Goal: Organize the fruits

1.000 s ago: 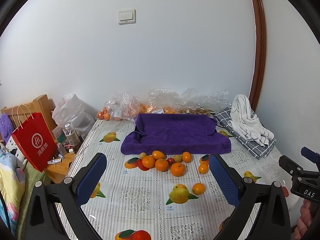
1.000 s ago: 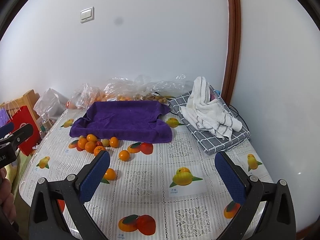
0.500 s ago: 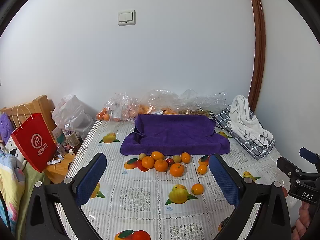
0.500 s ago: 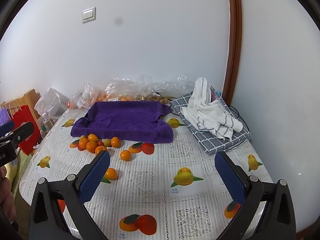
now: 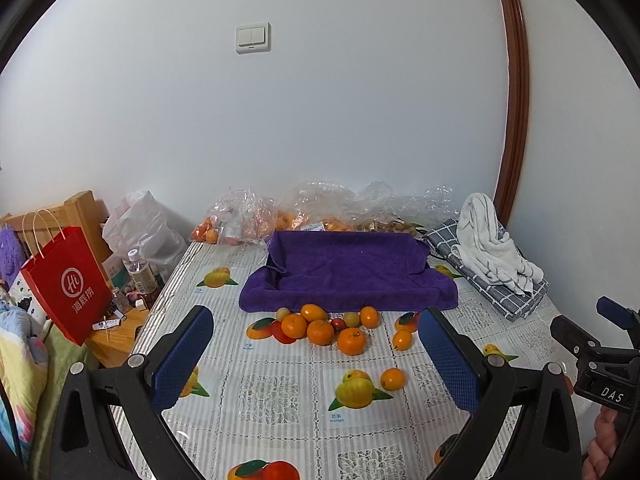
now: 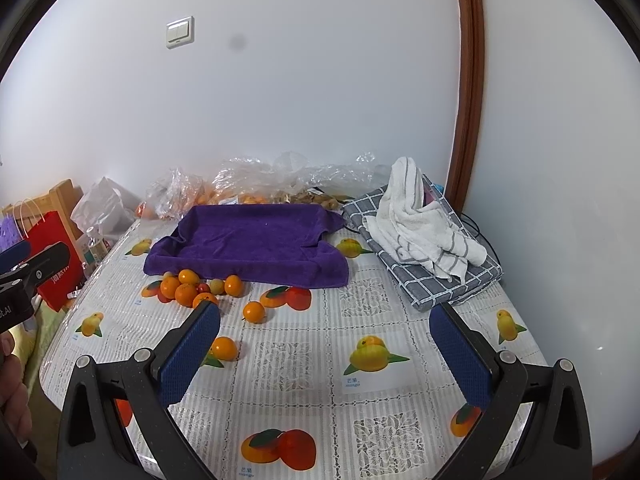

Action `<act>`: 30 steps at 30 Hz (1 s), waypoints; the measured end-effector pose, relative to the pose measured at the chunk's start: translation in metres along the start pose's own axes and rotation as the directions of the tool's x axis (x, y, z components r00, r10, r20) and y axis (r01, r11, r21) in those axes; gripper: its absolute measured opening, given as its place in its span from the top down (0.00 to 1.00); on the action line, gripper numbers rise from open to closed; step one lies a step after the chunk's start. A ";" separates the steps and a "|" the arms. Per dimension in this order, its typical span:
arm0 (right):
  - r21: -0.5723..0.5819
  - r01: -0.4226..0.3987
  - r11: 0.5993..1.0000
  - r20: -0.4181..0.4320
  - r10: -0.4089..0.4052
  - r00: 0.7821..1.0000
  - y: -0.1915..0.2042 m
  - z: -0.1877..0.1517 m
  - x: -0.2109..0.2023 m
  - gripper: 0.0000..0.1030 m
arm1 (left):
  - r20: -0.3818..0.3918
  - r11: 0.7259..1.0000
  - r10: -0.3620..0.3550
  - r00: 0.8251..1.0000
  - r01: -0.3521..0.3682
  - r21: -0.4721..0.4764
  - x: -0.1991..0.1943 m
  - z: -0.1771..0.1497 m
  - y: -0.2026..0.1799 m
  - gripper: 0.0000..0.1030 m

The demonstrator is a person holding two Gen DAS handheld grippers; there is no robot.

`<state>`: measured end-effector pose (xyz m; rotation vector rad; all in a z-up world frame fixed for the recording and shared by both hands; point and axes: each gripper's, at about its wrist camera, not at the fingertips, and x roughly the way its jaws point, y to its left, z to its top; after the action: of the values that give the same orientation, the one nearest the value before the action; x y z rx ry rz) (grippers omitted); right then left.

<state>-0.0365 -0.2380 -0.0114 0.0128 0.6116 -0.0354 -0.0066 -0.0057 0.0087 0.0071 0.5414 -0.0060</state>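
We hold two grippers above the desk (image 5: pixel 280 396), and nothing has been picked up yet. We think this is the very start: we are looking and choosing a fruit.

Going left to right in the left wrist view: at the far left stands a red paper bag (image 5: pixel 68 284) with a white round logo and three Chinese signs we cannot read for sure. Next to it is a small bottle (image 5: pixel 140 272); its label is too small to read. In the lower middle is our left gripper (image 5: pixel 316 360). Its jaws are wide open and hold nothing. Between them, a bit higher in the frame, lies the pile of fruits (image 5: pixel 324 326), mostly orange ones with a few small yellow and red ones, right in front of the purple towel tray (image 5: pixel 348 272). One lone orange (image 5: pixel 393 379) sits lower, well apart from the pile. Small writing under the printed mango pictures on the cloth is blurry here. At the far right edge we see the other tool, with "DAS" on it.

In the right wrist view, the right gripper (image 6: pixel 334 344) is also wide open and empty. The fruits (image 6: pixel 200 286) are at the middle left. Under a printed mango it reads "mango".

Next, we think one gripper should go down to one fruit, close softly, and lift it into the purple tray. Round fruit can roll away, so go slow.
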 end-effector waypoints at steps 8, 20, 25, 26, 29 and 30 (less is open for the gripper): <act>-0.005 -0.019 1.000 -0.001 0.019 1.000 0.004 -0.003 0.006 0.00 | 0.001 1.000 0.005 1.000 -0.005 0.001 0.004 -0.003 -0.001 0.00; -0.012 -0.062 0.998 -0.122 0.060 0.991 0.010 -0.025 0.070 0.04 | -0.102 0.999 -0.002 0.995 -0.001 -0.034 0.064 -0.035 0.022 0.00; -0.011 -0.143 0.990 -0.213 0.137 0.967 0.028 -0.043 0.114 0.13 | -0.171 0.999 0.026 0.985 -0.032 -0.035 0.096 -0.049 0.046 0.00; -0.016 -0.162 0.987 -0.229 0.154 0.961 0.035 -0.048 0.123 0.17 | -0.184 0.998 0.035 0.982 -0.043 -0.037 0.104 -0.053 0.052 0.00; -0.050 -0.198 0.979 -0.251 0.179 0.951 0.058 -0.061 0.140 0.24 | -0.223 0.998 0.054 0.973 -0.062 -0.027 0.121 -0.066 0.067 0.00; -0.054 -0.204 0.977 -0.251 0.184 0.950 0.064 -0.064 0.143 0.27 | -0.233 0.998 0.056 0.971 -0.064 -0.026 0.127 -0.070 0.073 0.00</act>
<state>0.0461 -0.1765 -0.1462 0.0000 0.8564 0.1846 0.0663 0.0670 -0.1162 -0.0084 0.7758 0.0639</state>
